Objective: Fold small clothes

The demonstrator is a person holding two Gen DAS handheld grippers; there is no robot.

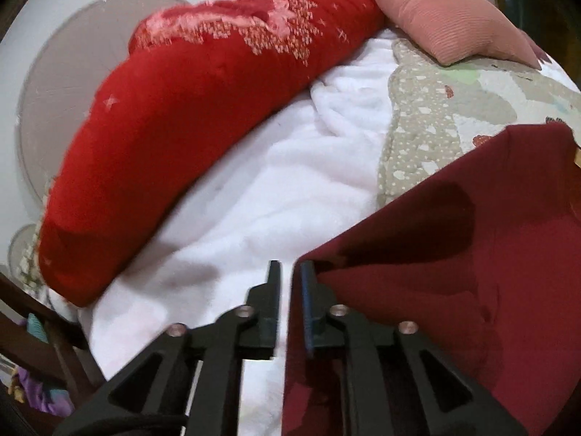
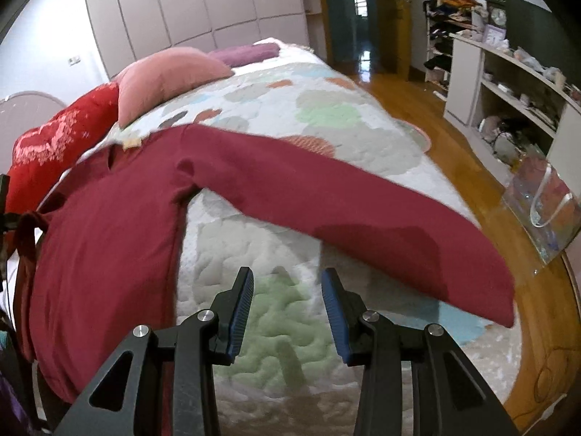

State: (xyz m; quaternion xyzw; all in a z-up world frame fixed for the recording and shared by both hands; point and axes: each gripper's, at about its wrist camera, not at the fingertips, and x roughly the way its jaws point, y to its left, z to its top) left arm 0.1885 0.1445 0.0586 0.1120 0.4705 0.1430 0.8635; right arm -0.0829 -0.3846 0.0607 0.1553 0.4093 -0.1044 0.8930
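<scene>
A dark red long-sleeved shirt [image 2: 109, 239] lies on the quilted bedspread [image 2: 276, 109], one sleeve [image 2: 363, 210] stretched out to the right. My right gripper [image 2: 287, 283] is open and empty, hovering over the quilt just below that sleeve. In the left wrist view my left gripper [image 1: 290, 272] has its jaws nearly closed on the edge of the same dark red shirt [image 1: 454, 272], which drapes over its right finger.
A red bolster pillow [image 1: 174, 138] and a pink pillow [image 1: 435, 18] lie at the head of the bed beside a white fleece blanket [image 1: 272, 189]. A wooden floor [image 2: 490, 189], white shelving [image 2: 508, 83] and a clear bag [image 2: 544, 203] are to the right of the bed.
</scene>
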